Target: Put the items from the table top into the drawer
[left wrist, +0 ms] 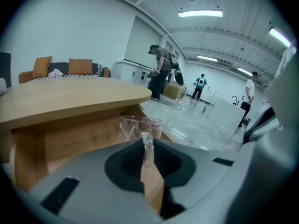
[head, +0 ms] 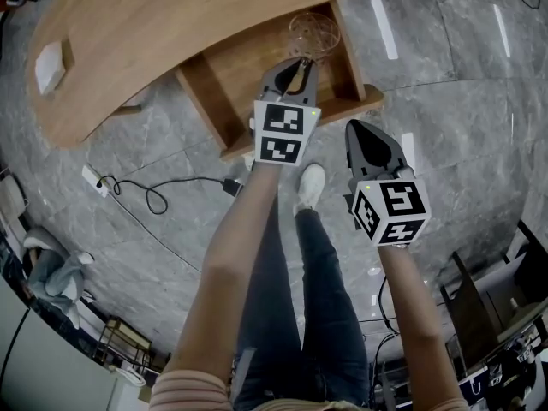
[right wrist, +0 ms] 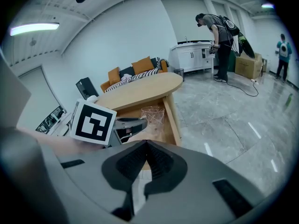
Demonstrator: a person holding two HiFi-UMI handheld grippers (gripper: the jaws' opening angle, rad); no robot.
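Left claw [head: 299,63]: clenched on the near rim wall of the glass [head: 312,31]. The clear wall shows pinched between the two jaws, with the rest of the glass standing just beyond the tips. The claw points forward and down into the open drawer [head: 231,75]. The glass is upright inside the drawer, at the far right corner as seen from this claw. Whether its base rests on the drawer floor cannot be told.

Right claw [right wrist: 146,144]: clenched, jaws together, nothing between them. It hangs to the right of the left claw and nearer the person, outside the drawer front and over the floor [head: 445,75]. The left claw's marker cube [right wrist: 93,122] lies ahead of it and to its left, with the glass beyond.

The worktop [head: 154,24] overhangs the drawer, above and left of the left claw. One white item [head: 49,67] lies on its far left end, well apart from both claws.

On the floor, left of and behind the left claw, a power strip [head: 94,179] and its cable [head: 154,197].
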